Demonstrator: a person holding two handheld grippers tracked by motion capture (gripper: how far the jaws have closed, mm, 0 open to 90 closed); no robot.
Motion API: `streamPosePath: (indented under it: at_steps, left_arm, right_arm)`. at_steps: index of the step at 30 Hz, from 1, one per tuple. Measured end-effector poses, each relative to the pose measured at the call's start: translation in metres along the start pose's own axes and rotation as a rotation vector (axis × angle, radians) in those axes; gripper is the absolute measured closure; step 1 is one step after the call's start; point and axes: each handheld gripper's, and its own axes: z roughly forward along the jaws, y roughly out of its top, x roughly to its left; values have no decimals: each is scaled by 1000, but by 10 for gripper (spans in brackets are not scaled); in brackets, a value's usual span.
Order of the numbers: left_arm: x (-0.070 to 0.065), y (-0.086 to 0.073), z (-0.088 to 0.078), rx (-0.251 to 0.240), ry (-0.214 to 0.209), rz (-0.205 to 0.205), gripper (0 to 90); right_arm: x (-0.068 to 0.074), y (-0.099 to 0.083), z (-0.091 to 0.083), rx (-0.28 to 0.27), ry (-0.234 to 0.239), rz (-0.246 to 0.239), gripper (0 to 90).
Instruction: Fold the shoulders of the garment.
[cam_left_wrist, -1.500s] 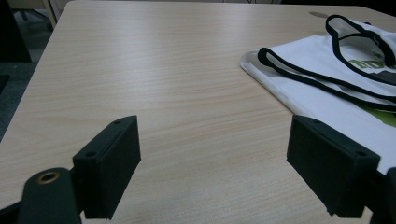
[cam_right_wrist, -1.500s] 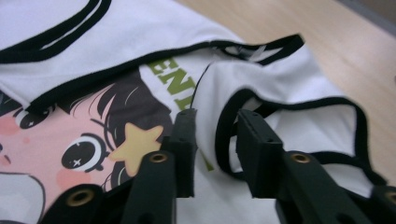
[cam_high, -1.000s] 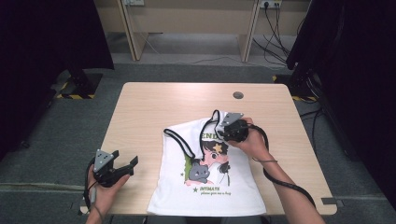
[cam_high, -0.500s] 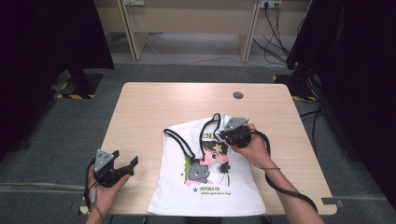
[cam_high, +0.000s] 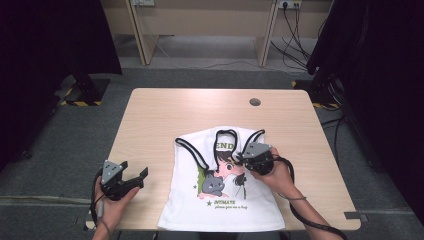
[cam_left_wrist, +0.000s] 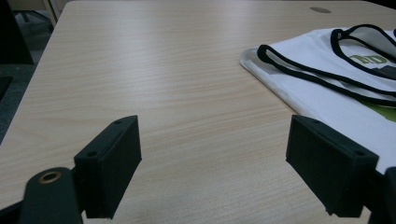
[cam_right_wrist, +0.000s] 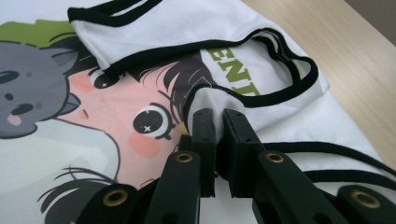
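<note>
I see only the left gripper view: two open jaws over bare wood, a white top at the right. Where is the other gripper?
Observer: The right gripper is over the white tank top, on its printed chest, as the high view shows.
Operator: Is it holding the cloth?
Observer: Yes. In the right gripper view its jaws are shut on a fold of white fabric near the black-trimmed neckline.
Operator: What is printed there?
Observer: A cartoon girl's face beside a grey cat.
</note>
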Motion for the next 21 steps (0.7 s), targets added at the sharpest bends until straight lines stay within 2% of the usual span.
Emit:
streamPosePath:
  at_steps: [7, 13, 21]
  left_arm:
    - [0, 0, 0, -1, 1, 1, 175]
    - [-1, 0, 0, 2, 3, 5, 175]
    - [-1, 0, 0, 1, 2, 4, 175]
  right_arm:
    - [8, -5, -1, -1, -10, -1, 833]
    - [17, -7, -1, 6, 5, -17, 827]
    - [18, -10, -3, 7, 32, -9, 821]
